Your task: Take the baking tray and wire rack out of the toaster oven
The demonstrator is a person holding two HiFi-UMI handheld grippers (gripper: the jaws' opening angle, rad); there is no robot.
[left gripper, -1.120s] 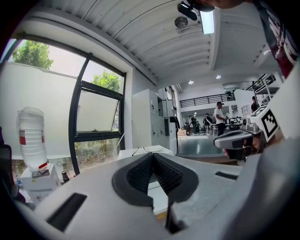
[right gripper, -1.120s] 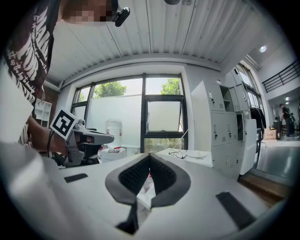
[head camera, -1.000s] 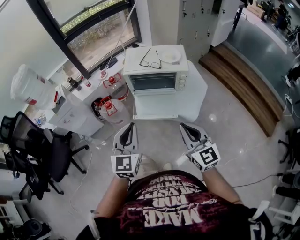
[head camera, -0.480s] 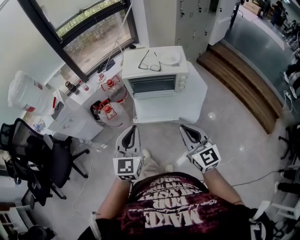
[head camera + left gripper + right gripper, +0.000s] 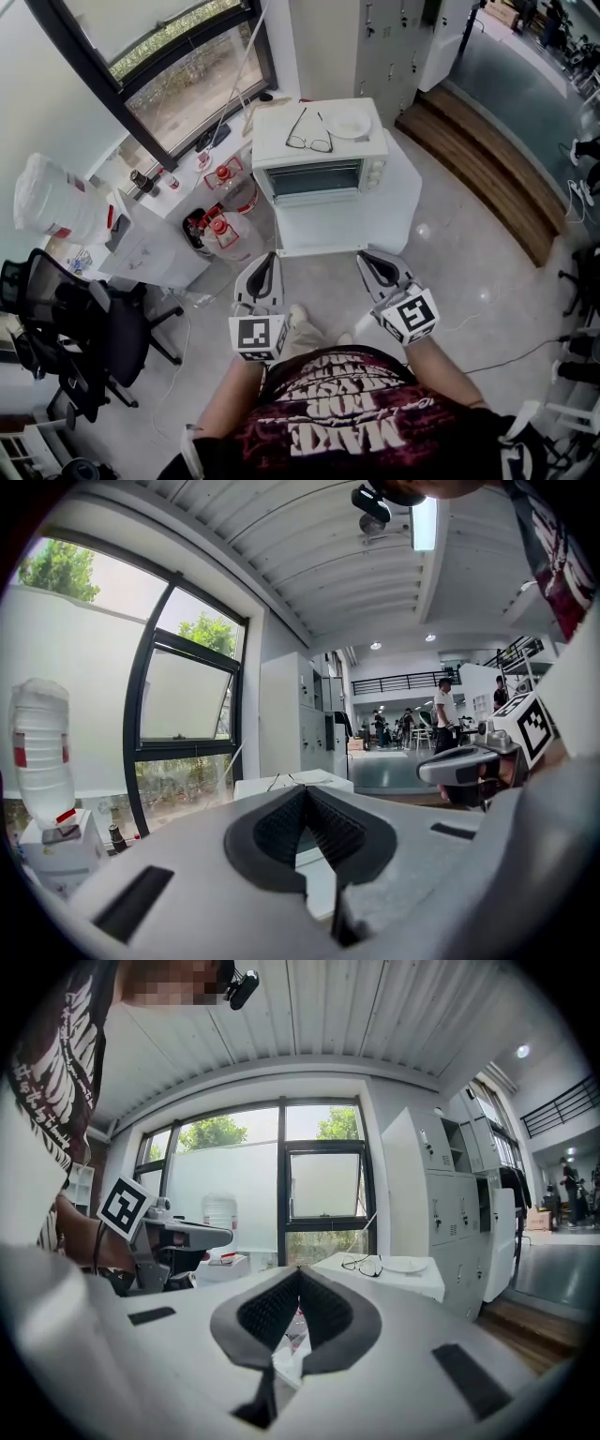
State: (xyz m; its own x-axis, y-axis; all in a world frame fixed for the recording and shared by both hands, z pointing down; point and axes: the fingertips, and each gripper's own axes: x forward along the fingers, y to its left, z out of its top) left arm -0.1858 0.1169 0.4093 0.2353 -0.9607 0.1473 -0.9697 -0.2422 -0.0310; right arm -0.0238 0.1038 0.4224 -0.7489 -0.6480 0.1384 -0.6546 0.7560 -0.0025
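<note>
Left gripper and right gripper sit side by side near the person, each with jaws pressed together and empty. Far ahead, the white table carries the toaster oven, its door closed and its inside too dim to read. A plate and glasses lie on top.

Ahead of us the floor lies open right up to the white surface, so the left gripper and right gripper each have a free lane in. The toaster oven sits at the back of that surface, its door shut across the mouth. Glasses and a plate crowd its top. On our left, water jugs hug the surface's side and an office chair stands farther off. On our right runs a wooden step.
</note>
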